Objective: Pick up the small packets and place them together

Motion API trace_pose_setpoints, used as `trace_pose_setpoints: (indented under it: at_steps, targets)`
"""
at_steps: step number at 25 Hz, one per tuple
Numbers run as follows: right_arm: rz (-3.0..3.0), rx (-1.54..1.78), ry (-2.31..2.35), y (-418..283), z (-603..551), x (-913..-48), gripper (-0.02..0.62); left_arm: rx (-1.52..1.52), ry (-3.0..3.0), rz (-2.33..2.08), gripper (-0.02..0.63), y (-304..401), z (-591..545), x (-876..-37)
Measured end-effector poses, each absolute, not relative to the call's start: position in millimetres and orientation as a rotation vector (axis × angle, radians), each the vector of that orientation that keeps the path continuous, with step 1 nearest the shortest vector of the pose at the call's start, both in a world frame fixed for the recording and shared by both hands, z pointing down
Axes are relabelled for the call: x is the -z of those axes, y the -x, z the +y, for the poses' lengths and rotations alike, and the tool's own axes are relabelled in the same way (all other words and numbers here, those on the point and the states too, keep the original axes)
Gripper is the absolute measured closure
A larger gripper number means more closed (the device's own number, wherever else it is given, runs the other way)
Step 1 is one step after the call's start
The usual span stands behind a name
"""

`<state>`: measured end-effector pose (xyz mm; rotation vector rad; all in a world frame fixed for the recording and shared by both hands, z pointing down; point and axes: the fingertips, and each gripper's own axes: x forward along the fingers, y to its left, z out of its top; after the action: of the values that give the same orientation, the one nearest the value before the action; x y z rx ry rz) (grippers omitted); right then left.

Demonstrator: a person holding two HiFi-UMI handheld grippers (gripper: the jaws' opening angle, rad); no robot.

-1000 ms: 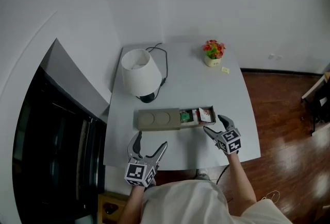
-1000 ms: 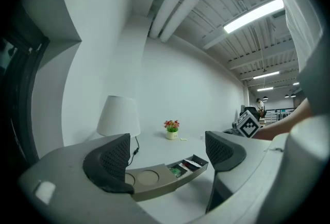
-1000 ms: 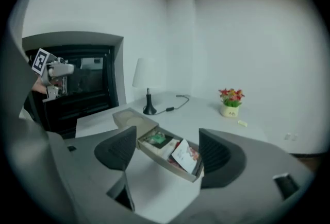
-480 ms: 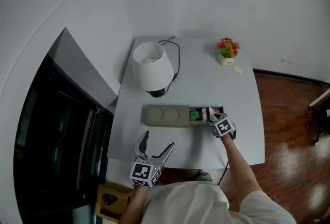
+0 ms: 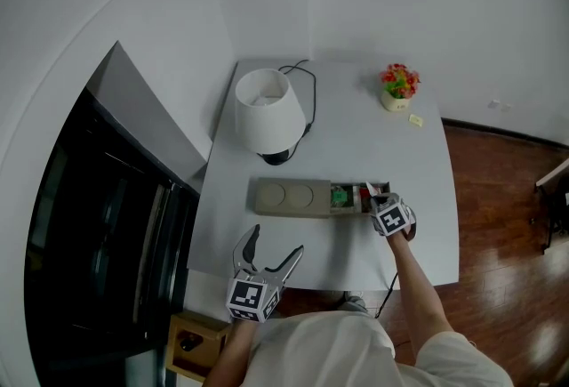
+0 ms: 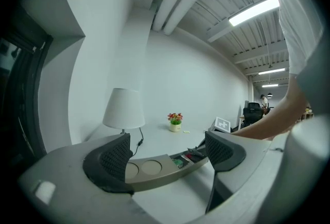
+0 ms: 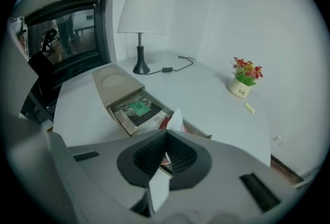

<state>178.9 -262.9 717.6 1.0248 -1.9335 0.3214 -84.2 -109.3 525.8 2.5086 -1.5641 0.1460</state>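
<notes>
White table [image 5: 338,145] under me, long grey tray [image 5: 284,197] across it, and its open compartment just past my right tongs [image 5: 378,198] already has packets lying together: a green packet [image 7: 137,108] beyond the tips to their left, red-printed ones right under them. Right tongs are clamped tight on a white packet [image 7: 177,119]; its corner pokes up past the closed jaws, over the compartment's near end. Left tongs [image 5: 274,241] hang with jaws apart, nothing between them, well short of the tray. I'd call it partly done: this one needs settling, and that pale scrap [image 5: 414,120] far ahead by the flower pot [image 5: 398,90] may be another packet, too small to say
</notes>
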Motion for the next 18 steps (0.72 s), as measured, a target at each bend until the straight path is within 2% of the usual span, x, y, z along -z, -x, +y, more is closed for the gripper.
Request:
trace_pose_setpoints:
  at_steps: [9, 18]
  targets:
    - [-2.139, -0.183, -1.062, -147, -261, -633, 0.592, -0.097, -2.52, -1.578, 0.167, 89, -109, -517]
    - [-2.465, -0.037, -0.739, 1, -239, -583, 0.592, -0.058, -2.451, -1.685, 0.167, 122, -96, -515]
